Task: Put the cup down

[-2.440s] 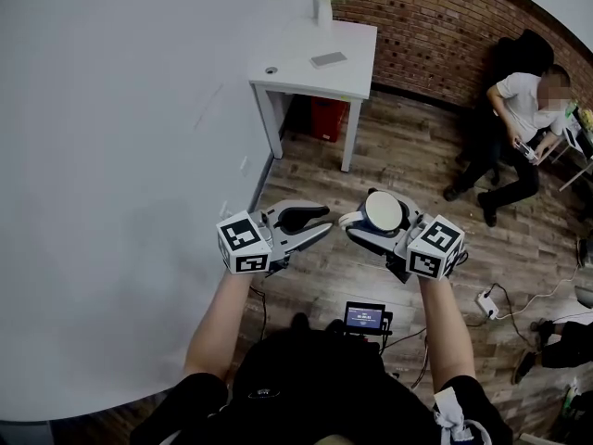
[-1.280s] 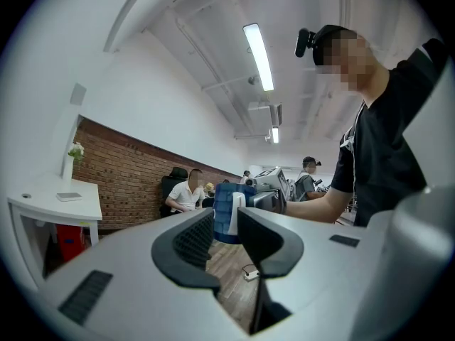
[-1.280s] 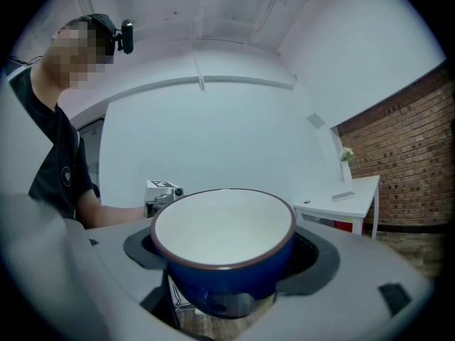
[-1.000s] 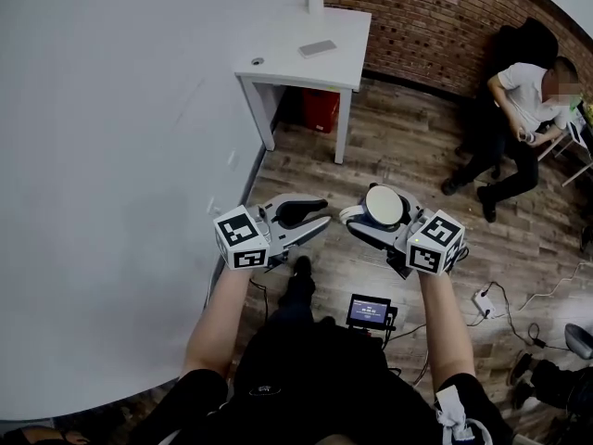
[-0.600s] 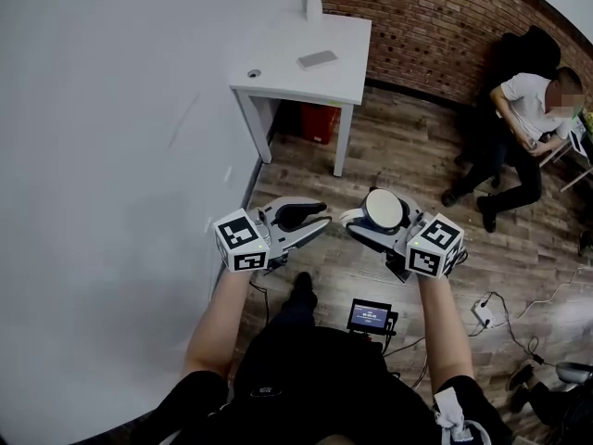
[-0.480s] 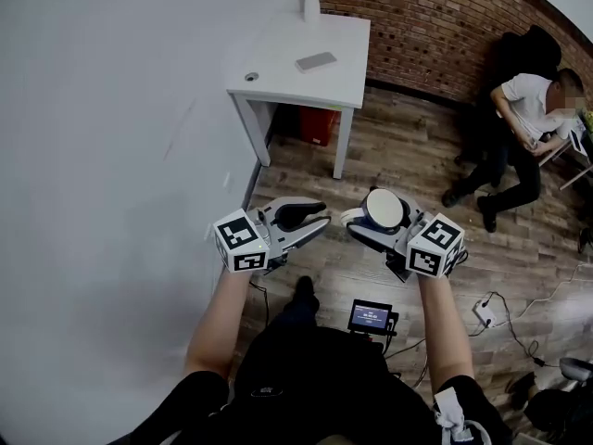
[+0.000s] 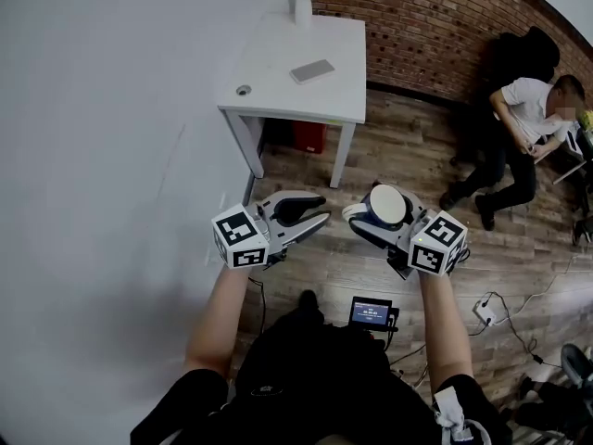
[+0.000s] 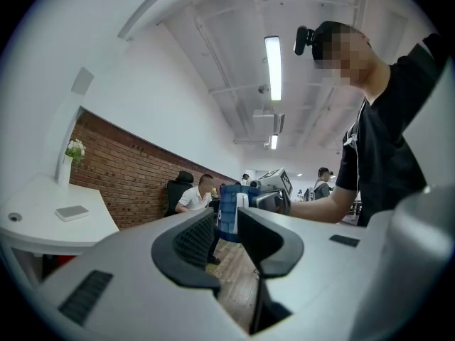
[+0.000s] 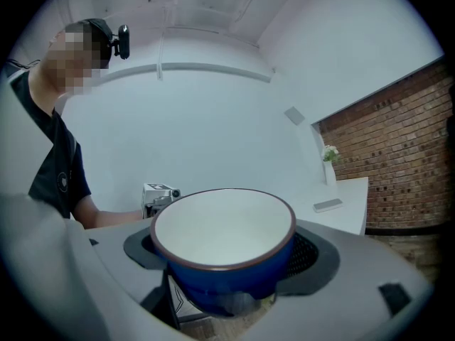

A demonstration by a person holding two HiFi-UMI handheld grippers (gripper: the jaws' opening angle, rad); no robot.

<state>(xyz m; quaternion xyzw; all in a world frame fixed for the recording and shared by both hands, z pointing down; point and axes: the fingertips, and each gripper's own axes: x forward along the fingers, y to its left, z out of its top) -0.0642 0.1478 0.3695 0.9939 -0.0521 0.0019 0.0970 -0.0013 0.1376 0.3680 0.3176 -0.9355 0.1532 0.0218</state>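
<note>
white table point(image 7: 345, 63) | on it: phone point(image 7: 311, 70), vase point(image 7: 303, 6), small round thing point(image 7: 243, 90)

Blue cup point(image 9: 229, 281) upright in rt tool point(image 9: 227, 256)

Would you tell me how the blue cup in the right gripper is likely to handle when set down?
The cup looks glazed and glossy, so probably rigid, slippery and apt to chip on a hard landing. Its wide mouth and squat body suggest it will stand steadily. The right gripper clamps its sides, so it seems secure.
</note>
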